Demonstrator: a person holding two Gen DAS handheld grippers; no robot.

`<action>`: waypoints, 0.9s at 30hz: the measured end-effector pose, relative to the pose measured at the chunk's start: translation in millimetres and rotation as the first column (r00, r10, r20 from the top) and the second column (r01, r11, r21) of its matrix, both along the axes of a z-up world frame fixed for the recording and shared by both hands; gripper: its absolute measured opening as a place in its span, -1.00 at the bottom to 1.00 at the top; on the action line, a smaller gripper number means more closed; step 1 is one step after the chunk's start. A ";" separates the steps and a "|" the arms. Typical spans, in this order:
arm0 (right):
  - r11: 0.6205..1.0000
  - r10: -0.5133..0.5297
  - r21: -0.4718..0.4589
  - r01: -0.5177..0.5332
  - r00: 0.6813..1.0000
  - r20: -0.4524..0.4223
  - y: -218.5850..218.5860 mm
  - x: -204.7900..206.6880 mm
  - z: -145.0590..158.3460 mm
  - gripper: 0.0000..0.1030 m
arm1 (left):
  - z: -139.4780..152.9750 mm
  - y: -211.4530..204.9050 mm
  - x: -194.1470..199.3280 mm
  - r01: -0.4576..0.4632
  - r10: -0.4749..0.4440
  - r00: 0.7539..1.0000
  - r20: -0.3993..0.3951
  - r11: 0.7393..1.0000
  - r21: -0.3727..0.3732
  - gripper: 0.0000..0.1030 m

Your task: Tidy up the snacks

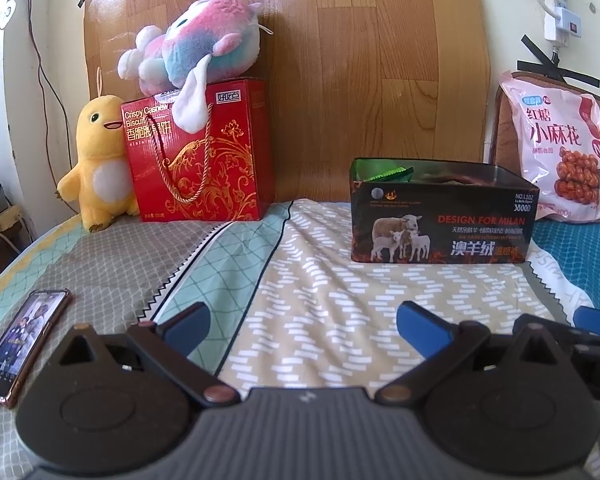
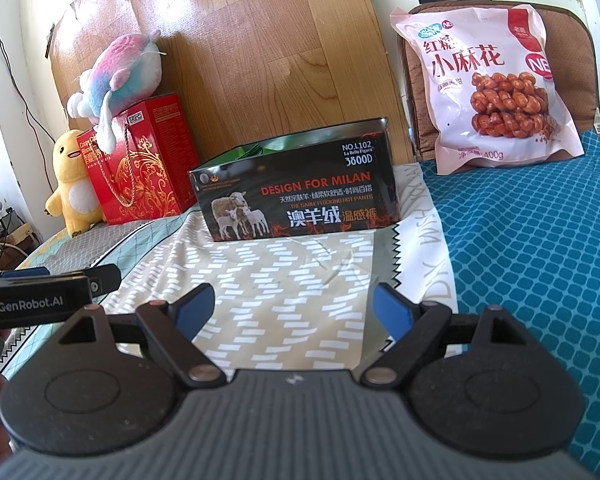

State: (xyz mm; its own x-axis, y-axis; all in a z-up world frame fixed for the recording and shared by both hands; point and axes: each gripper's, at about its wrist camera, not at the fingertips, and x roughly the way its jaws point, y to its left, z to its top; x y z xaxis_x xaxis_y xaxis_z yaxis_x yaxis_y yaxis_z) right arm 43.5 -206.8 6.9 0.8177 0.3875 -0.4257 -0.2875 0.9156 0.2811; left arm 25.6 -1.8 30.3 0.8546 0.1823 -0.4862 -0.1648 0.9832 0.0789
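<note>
Black cardboard, printed with sheep and the words "DESIGN FOR MILAN", makes up the open-topped box (image 1: 440,220) that stands on the patterned bedsheet (image 1: 320,300) against the wood-grain board (image 1: 340,80) at the head of the bed. Green packets (image 1: 390,174) show just above its rim, inside the box. Right of the box and apart from it, a pink plastic bag of fried dough twists (image 1: 560,152) leans upright against a brown cushion (image 2: 580,60), its foot on the blue lattice-print cover (image 2: 540,260). Left of the box, well apart, stands a red gift carton with gold scrollwork and a cord handle (image 1: 200,160); a pink-and-blue plush toy (image 1: 192,48) lies on top of it and a yellow plush duck (image 1: 96,164) stands touching its left side. Farther left of the box and nearer the camera, a smartphone with a lit screen (image 1: 24,344) lies flat on the sheet with a cable plugged in.

Left tool (image 1: 303,324) hovers over the sheet in front of the box, its blue-padded fingers (image 1: 188,322) spread wide with nothing between them. Right tool (image 2: 293,308) hangs beside it, also facing the box, fingers (image 2: 392,314) likewise parted and holding nothing. Each tool shows at the edge of the other's view.
</note>
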 end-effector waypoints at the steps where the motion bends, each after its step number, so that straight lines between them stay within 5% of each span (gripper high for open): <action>1: 1.000 0.000 0.000 0.000 1.000 0.000 0.0 0.0 0.0 0.71 | -0.1 0.0 0.0 0.000 0.000 1.000 0.000 1.000 0.000 1.00; 27: 1.000 0.000 0.000 0.000 1.000 -0.001 0.3 -0.2 0.2 0.71 | -1.4 -0.1 2.1 0.001 0.000 1.000 -0.010 1.000 0.007 1.00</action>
State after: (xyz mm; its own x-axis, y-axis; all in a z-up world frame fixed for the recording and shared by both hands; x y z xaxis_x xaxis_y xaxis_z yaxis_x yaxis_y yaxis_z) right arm 43.4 -206.6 7.1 0.8175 0.3871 -0.4264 -0.2871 0.9158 0.2810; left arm 27.7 -1.9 29.0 0.8500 0.1854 -0.4930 -0.1634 0.9827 0.0876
